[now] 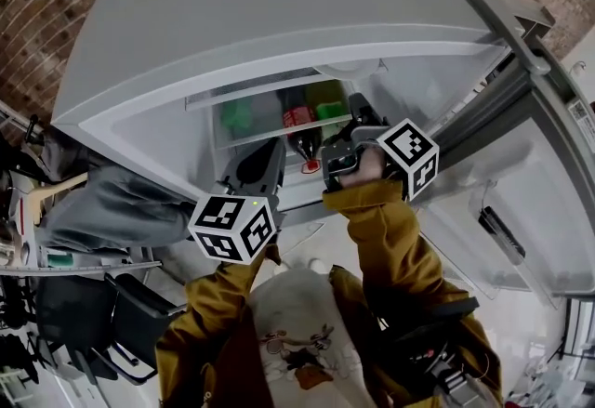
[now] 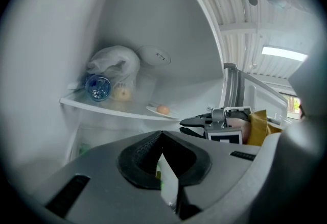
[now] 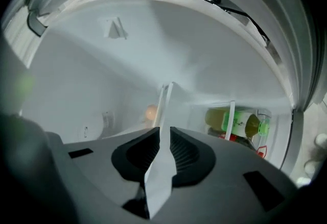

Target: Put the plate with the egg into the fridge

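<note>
Head view first. The fridge (image 1: 232,25) stands open with its door (image 1: 521,211) swung out to my right, and both tools are inside the opening. The left gripper (image 1: 272,155) is low at the front. The right gripper (image 1: 357,111) is further in, just beside a red-labelled bottle (image 1: 299,129). My yellow sleeves (image 1: 381,239) crowd the space below, so there's little room between the two arms.

Left gripper view now. Its pads are pressed together with nothing between them. Ahead, the shelf (image 2: 92,105) runs left to right. A blue-capped bottle (image 2: 98,88) and a plastic bag (image 2: 115,65) fill its back left. The plate (image 2: 172,115), small, white and shallow, is at the shelf's right front end. The egg (image 2: 163,109) sits pale brown on its middle. I can't tell whether the plate's base is fully down. The right gripper comes in from the right, one jaw above the other, tips at the plate's near rim.

Right gripper view. The jaws are clamped on the plate's rim, which shows edge-on as a thin white line. The egg is just left of it. A green-capped bottle (image 3: 237,122) is well apart on the right, and there's open white wall ahead.
</note>
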A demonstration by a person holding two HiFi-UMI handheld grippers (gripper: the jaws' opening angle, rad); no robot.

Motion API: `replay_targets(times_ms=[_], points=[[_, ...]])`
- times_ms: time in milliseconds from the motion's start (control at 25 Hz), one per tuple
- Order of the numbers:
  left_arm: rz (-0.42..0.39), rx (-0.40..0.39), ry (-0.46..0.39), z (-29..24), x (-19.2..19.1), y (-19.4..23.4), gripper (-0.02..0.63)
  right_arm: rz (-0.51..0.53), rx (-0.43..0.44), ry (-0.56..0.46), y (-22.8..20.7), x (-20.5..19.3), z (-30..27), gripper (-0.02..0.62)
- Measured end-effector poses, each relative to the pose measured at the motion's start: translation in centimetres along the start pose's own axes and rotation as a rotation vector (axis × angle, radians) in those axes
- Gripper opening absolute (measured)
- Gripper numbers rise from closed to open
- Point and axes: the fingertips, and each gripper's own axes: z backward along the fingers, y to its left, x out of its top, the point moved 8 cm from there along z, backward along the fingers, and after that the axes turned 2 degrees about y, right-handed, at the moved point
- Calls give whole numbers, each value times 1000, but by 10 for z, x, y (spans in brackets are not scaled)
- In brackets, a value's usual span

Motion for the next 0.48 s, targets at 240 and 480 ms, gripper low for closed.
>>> replay_targets(times_ms=[240, 480], points=[[11, -3, 17, 9, -13, -10, 8, 195, 32, -19, -10, -18, 25, 46], [13, -4, 20, 19, -16, -16, 8, 494, 104, 19, -17, -32, 47, 46]])
